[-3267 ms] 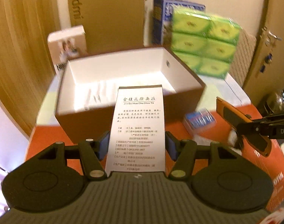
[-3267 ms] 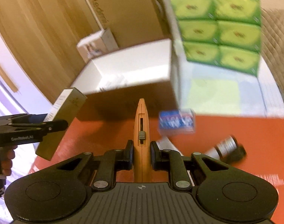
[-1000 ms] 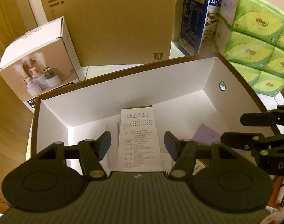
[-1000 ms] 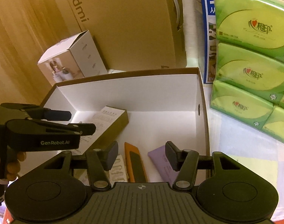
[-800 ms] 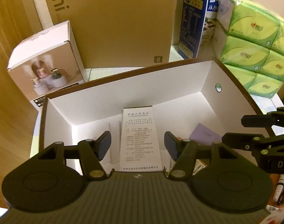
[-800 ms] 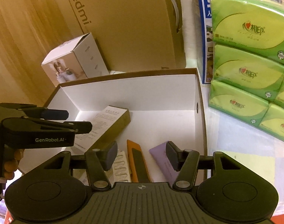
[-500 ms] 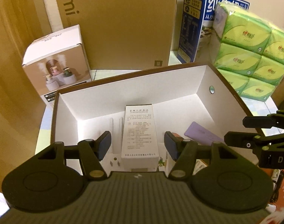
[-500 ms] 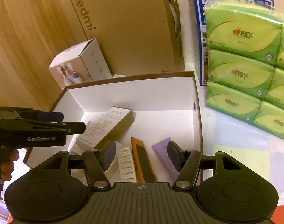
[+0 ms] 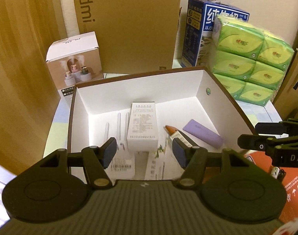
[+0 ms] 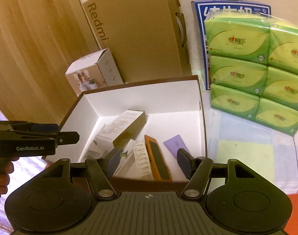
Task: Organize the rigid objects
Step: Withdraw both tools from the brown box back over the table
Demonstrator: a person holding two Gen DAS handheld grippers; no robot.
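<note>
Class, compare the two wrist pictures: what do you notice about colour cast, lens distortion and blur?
Left wrist view: warm yellow cast; fisheye bends the brown box rim; green tissue packs slightly blurred. Right wrist view: same cast, dark rounded corners, tissue packs sharper, Redmi carton leaning from distortion.

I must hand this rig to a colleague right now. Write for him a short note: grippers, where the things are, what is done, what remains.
Left gripper: open, empty, above the near edge of the brown box.
Right gripper: jaws opening, nothing between them, also empty above the box.
In the box: the tall printed carton, lying down; the orange utility knife; the purple flat case; white sticks; some small packets.
Done: carton and knife are placed inside.
Left: on the red table beside the box, small things show at the left view's right edge; too cut off to name. Check there next.
</note>
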